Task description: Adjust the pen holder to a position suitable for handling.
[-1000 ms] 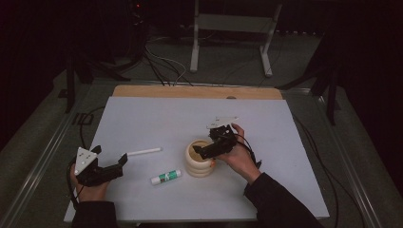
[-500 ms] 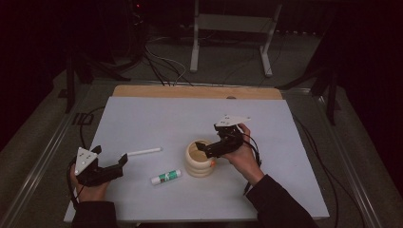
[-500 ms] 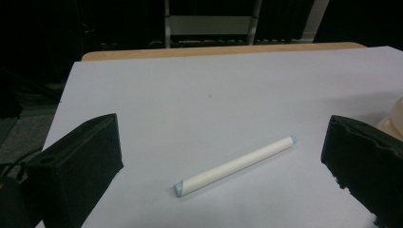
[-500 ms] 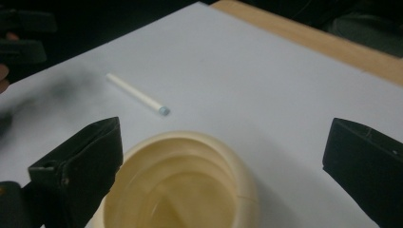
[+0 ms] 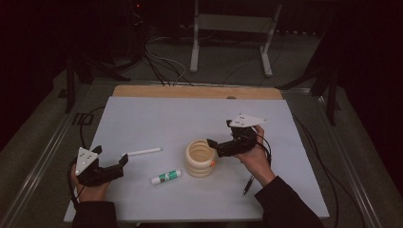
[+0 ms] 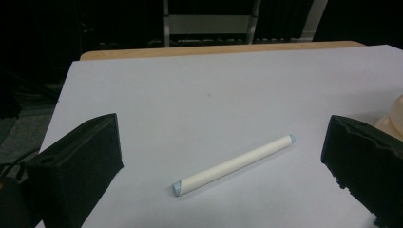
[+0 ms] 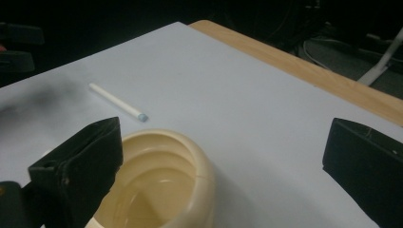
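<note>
Your right gripper (image 5: 212,144) with jaws apart above the rim of the cream ribbed cup (image 5: 200,158) mid-desk, your left gripper (image 5: 124,160) jaws apart, facing the white stick (image 6: 233,164) nearby.

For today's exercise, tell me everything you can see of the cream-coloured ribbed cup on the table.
The cup is cream-coloured and glossy, seemingly plastic or ceramic, its wall made of stacked rounded rings. It stands upright and open-topped on the white table, near the middle. In the right gripper view it looks empty. The right gripper, jaws open, sits at its rim; contact cannot be told. A glue stick lies nearby, apart.
</note>
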Demonstrator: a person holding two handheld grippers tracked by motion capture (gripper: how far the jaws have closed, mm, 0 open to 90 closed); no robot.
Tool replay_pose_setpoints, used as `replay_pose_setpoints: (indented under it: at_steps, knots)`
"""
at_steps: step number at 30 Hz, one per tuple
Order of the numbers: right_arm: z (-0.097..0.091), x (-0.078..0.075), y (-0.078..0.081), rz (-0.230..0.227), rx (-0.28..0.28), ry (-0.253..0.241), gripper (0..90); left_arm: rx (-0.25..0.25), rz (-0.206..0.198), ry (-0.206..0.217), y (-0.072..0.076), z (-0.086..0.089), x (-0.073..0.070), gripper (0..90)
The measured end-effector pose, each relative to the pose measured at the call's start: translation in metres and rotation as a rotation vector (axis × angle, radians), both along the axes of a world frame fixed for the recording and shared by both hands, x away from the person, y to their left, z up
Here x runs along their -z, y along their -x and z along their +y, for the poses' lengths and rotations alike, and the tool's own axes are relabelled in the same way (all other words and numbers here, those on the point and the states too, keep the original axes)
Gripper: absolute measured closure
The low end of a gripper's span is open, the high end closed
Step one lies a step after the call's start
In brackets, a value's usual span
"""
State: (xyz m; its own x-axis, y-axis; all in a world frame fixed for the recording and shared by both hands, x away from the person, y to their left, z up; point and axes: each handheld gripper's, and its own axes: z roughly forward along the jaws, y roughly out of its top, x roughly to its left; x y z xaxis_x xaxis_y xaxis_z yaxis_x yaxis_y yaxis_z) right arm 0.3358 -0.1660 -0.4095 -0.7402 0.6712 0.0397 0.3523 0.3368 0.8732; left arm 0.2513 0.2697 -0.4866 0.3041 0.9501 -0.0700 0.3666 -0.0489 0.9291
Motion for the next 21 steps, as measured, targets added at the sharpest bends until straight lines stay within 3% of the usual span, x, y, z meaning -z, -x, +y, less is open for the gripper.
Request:
replay_pose_setpoints:
  at_steps: [9,11,12,14,21]
  knots:
    - [-0.019,-0.003,0.005,-0.036,0.047,-0.019,0.0,0.003,0.002,-0.002,0.0,0.0,0.0,0.2]
    - [-0.025,-0.002,0.007,-0.05,0.07,-0.008,0.0,0.002,0.0,-0.001,0.001,0.0,0.0,0.2]
    - [-0.03,-0.002,0.011,-0.078,0.098,0.02,0.0,0.001,-0.002,0.001,0.001,0.0,0.0,0.2]
    - [-0.034,-0.001,0.013,-0.087,0.108,0.019,0.0,-0.002,-0.003,0.005,0.001,0.001,-0.001,0.2]
    - [-0.067,0.01,0.026,-0.093,0.169,-0.051,0.0,-0.007,-0.006,0.005,0.002,0.002,-0.002,0.2]
